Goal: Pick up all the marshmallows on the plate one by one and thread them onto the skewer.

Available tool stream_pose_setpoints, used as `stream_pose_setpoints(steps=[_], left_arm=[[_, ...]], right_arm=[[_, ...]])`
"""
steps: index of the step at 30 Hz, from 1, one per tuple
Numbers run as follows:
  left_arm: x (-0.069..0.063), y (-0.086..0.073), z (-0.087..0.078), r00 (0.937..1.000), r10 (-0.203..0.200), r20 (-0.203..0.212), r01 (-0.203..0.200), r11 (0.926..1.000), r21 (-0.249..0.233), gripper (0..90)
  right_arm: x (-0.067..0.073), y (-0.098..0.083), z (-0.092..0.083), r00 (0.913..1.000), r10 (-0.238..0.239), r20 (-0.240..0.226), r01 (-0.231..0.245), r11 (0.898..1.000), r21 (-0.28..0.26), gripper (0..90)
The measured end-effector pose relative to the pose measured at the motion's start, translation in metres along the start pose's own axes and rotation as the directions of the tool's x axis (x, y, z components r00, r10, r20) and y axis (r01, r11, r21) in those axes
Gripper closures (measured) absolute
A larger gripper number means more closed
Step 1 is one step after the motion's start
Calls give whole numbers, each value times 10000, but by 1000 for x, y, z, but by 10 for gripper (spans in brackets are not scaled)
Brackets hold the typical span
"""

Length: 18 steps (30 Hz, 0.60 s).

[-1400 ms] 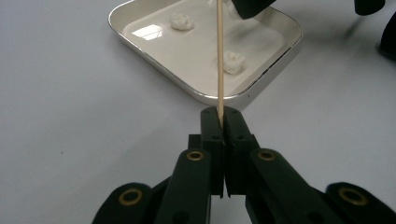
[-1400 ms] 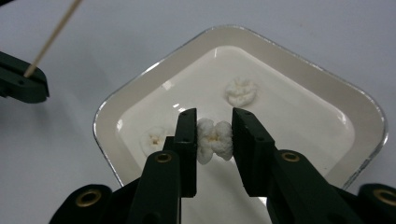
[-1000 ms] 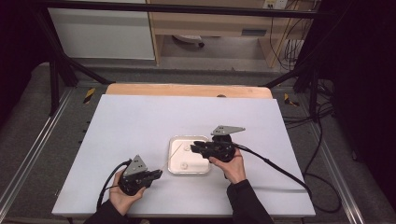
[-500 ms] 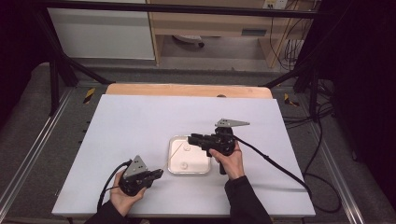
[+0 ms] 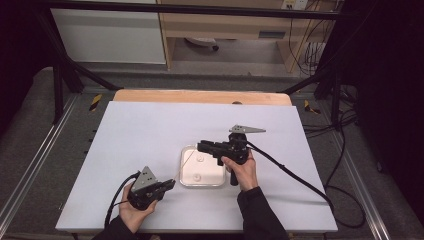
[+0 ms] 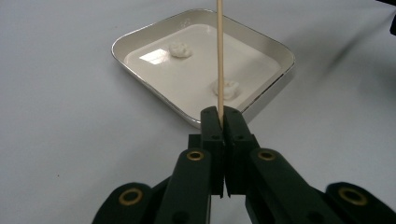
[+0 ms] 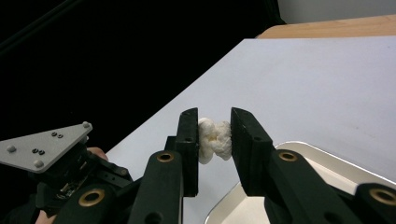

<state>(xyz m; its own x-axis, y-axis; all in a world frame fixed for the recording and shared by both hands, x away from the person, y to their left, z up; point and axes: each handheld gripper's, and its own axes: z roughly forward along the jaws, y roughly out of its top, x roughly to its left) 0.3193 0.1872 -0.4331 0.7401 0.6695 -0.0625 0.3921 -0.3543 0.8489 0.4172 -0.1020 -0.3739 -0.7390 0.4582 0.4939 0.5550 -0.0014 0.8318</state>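
High view: the left hand-held gripper (image 5: 167,185) lies low near the front edge of the desk (image 5: 150,130), left of the white tray (image 5: 186,180), its jaws pressed together on a thin wooden skewer (image 5: 183,162) that slants up over the tray. The right hand-held gripper (image 5: 201,146) is held above the tray's far edge, near the middle of the desk, jaws pointing toward the left edge. Compared with one second earlier, the right hand-held gripper stands slightly higher and farther from the front edge; the left one is unchanged. Left gripper view: the jaws are fully closed on the skewer (image 6: 219,60), which rises upright out of the top of the frame; beyond them the tray (image 6: 140,39) holds two white puffed pieces (image 6: 180,50). Right gripper view: the jaws stand partly closed, clamping a white puffed morsel (image 7: 214,139) between their pads, above the tray's corner (image 7: 299,151); the left hand-held gripper (image 7: 60,177) appears at lower left.
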Motion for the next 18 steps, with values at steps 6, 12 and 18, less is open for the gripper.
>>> stream_pose_setpoints(steps=[6,12,18], left_arm=[[0,0,-2,10000,36,-52,-37,9999,-118,885],[-1,0,-2,9999,82,-61,-83,9998,-173,885],[-2,0,-2,9999,109,-50,-110,9997,-220,885]], right_arm=[[1,1,4,9998,123,-177,-124,9999,-62,738],[1,1,5,9991,237,-346,-241,9997,-106,739],[0,1,6,9984,352,-451,-354,9994,-42,740]])
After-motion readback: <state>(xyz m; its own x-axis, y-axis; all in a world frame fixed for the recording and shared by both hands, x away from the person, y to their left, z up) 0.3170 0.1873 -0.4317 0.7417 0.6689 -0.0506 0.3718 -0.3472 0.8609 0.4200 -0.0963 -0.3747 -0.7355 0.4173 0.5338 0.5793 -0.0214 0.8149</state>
